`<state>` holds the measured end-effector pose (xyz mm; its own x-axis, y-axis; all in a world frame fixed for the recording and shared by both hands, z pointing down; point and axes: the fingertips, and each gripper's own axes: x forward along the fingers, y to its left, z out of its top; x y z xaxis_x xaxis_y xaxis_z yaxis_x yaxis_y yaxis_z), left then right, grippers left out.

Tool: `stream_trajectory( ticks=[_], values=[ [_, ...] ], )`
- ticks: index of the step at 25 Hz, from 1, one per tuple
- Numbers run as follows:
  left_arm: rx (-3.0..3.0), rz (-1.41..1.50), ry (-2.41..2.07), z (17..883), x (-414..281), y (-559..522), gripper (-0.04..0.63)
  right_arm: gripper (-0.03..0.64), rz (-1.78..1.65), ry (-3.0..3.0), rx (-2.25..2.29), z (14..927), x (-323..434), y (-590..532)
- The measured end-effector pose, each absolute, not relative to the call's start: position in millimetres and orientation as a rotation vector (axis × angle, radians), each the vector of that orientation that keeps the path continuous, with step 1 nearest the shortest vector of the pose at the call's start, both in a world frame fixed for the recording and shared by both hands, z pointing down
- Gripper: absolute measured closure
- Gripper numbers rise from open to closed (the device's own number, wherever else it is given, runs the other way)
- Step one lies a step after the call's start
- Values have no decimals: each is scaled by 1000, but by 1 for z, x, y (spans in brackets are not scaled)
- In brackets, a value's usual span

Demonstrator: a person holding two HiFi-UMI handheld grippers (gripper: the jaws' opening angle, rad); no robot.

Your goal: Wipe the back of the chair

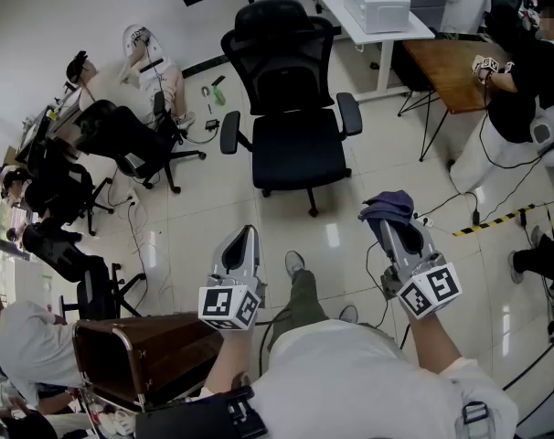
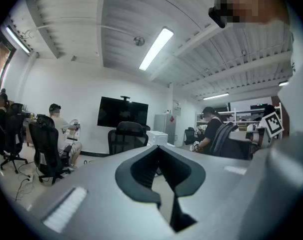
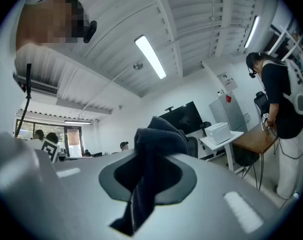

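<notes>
Nearest the lens, a pale-shirted torso is seen, w/ two grey two-jaw grippers held ahead of it. Left gripper: jaws pressed together, nothing between them. Right gripper: jaws clenched on a dark blue bunched cloth, which is seen sticking up past the tips. Black mesh office chair stands well apart from both, straight ahead, w/ seat and front of backrest turned toward the person. It is not touched, so the wipe is judged not yet begun.

To be done well: cloth should be brought to the top of the backrest, pressed flat and drawn down in overlapping passes. Chair is on castors and prob. rolls or swivels under pressure, so an armrest could be steadied w/ the left gripper. For the rear face, a walk-round or swivel would be needed.

Surface: glossy pale tiled floor, cables trailed across it, black-yellow tape strip at right. Room: busy office/lab, w/ white desk, brown wooden table, seated people at left.
</notes>
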<state>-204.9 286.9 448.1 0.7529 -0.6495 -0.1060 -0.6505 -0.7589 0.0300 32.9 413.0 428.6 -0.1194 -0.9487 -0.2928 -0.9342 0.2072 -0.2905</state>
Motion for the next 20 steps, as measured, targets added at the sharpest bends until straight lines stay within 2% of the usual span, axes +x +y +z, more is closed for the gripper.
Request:
stream_trajectory(
  ticks=[7, 15, 20],
  values=[
    [-2950, 191, 1042, 452, -199, 175, 534, 572, -78, 2057, -1801, 442, 33, 312],
    [-2966, 176, 1007, 429, -192, 7, 534, 572, -60, 2046, -1855, 408, 36, 149],
    [-2957, 205, 1014, 402, -206, -4, 532, 572, -80, 2061, -1873, 398, 11, 136]
  ],
)
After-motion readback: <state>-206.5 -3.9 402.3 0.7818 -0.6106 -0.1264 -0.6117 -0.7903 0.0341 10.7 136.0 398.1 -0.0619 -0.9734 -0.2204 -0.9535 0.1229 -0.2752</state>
